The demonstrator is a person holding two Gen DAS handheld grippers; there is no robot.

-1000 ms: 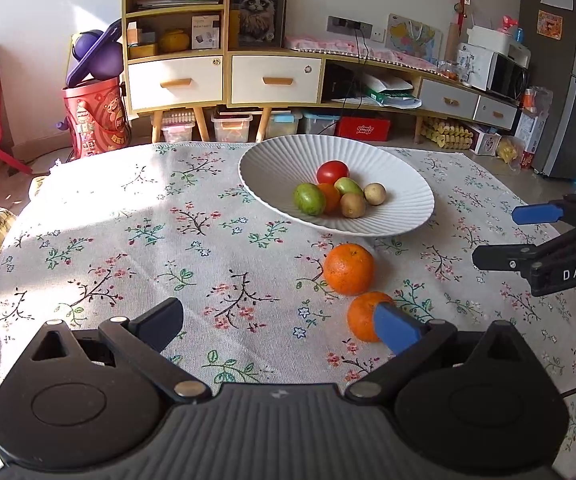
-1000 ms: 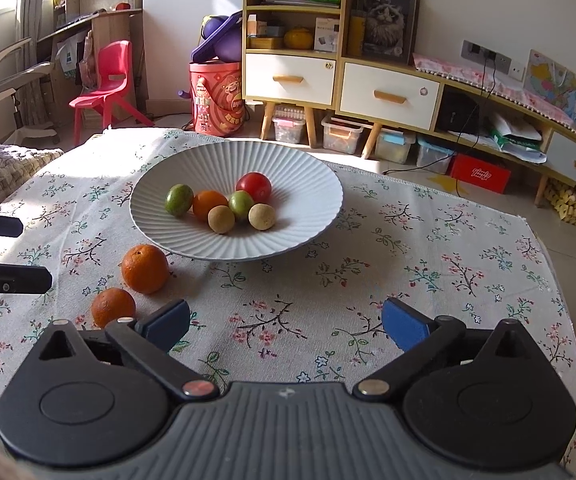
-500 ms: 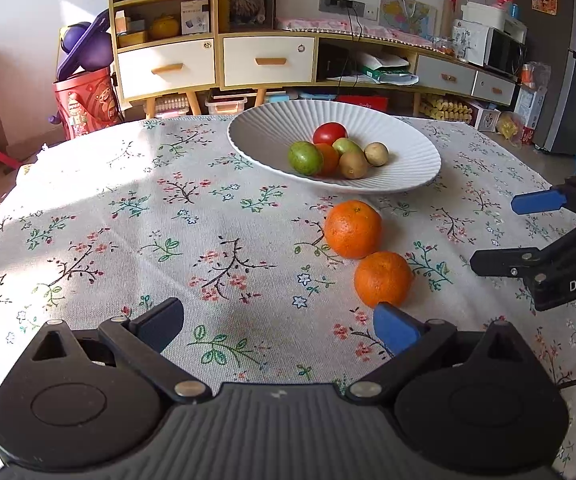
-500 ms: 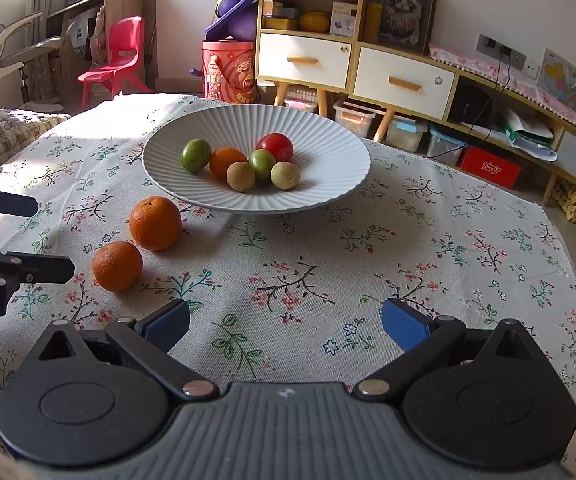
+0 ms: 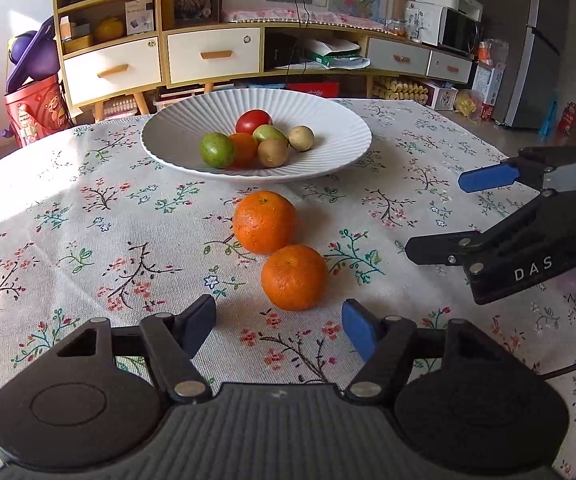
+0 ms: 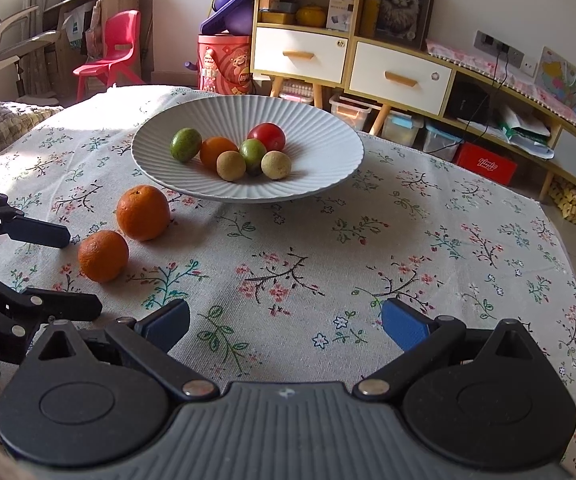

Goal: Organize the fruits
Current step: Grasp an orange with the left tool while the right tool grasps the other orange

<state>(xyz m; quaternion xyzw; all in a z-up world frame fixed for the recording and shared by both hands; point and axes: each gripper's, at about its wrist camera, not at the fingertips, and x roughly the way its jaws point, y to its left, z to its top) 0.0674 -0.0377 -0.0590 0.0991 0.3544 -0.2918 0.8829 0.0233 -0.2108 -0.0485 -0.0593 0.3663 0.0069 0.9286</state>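
Two oranges lie on the flowered cloth in front of a white ribbed bowl (image 5: 184,128) (image 6: 327,148). The near orange (image 5: 293,278) (image 6: 103,256) sits just ahead of my left gripper (image 5: 280,322) (image 6: 72,271). Its jaws are closing, and the pads are still apart from the fruit. The far orange (image 5: 264,222) (image 6: 142,213) rests a little behind it. In the bowl are a red tomato (image 5: 254,121), green fruits, a small orange and brownish round fruits. My right gripper (image 6: 284,322) (image 5: 459,216) hovers open over bare cloth, to the right of the oranges.
The cloth-covered table (image 5: 88,216) ends behind the bowl. Beyond it stand a wooden cabinet with white drawers (image 5: 212,54), a red bin (image 5: 36,108) and a red chair (image 6: 114,52). A woven cushion (image 6: 0,128) lies off the left edge.
My left gripper has come forward and down toward the near orange, and its jaws have narrowed from wide open. The right gripper has barely shifted.
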